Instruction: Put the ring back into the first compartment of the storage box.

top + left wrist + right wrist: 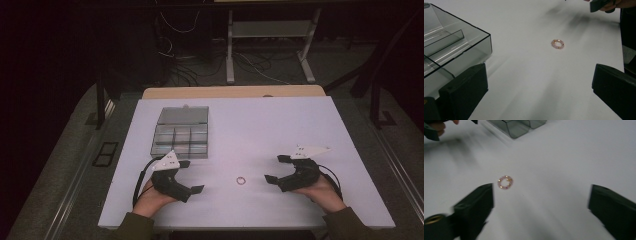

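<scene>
A small pink and gold beaded ring [241, 180] lies flat on the white table [280, 130], between my two grippers. My left gripper [192, 176] rests at the ring's left, jaws wide apart and empty; its view has the ring [557, 44] ahead on the bare table. My right gripper [278, 168] sits to the ring's right, open and holding nothing. In the right gripper view the ring [505, 182] lies just beyond the left jaw, untouched.
A clear plastic compartment box [181, 132] with its lid raised stands at the back left, just beyond my left gripper; its corner [461, 47] is close to the left jaw. Table edges drop to a dark floor with cables and a stand behind.
</scene>
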`<state>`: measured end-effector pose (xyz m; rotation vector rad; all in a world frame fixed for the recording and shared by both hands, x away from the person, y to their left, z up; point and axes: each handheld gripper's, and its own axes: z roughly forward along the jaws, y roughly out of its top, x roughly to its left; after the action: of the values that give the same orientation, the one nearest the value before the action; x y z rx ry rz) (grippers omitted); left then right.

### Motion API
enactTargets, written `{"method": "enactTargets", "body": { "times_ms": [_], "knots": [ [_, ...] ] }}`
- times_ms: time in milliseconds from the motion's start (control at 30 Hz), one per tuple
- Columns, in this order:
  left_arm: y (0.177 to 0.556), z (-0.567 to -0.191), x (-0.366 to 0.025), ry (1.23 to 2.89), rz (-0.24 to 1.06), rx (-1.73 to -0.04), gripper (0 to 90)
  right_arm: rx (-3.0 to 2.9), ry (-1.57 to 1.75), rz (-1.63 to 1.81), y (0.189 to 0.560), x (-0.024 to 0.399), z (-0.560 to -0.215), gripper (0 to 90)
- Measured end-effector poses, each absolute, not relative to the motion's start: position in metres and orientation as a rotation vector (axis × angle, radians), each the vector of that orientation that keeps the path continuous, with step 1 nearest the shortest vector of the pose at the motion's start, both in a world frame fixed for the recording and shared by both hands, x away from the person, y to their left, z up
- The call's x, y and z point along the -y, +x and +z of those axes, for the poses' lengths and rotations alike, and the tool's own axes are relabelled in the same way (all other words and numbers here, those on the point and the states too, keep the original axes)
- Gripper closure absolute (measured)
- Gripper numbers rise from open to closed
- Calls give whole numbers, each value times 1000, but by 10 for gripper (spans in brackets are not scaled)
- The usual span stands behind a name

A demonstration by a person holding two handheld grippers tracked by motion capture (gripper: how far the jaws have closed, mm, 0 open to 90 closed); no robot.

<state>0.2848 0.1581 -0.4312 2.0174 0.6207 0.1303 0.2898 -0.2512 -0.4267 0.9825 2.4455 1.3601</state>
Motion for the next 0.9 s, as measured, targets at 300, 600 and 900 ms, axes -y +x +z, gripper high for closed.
{"method": "enactTargets", "body": {
  "times_ms": [300, 600, 900],
  "knots": [
    [284, -431, -157, 2019, 137, -617, 0, -2389, 1009, 1337, 270, 274, -435, 23],
    [285, -431, -155, 2025, 142, -616, 0, -2354, 1032, 1356, 260, 288, -441, 23],
    [289, -426, -145, 2035, 150, -598, 24, -2344, 1047, 1351, 250, 294, -445, 23]
  ]
}}
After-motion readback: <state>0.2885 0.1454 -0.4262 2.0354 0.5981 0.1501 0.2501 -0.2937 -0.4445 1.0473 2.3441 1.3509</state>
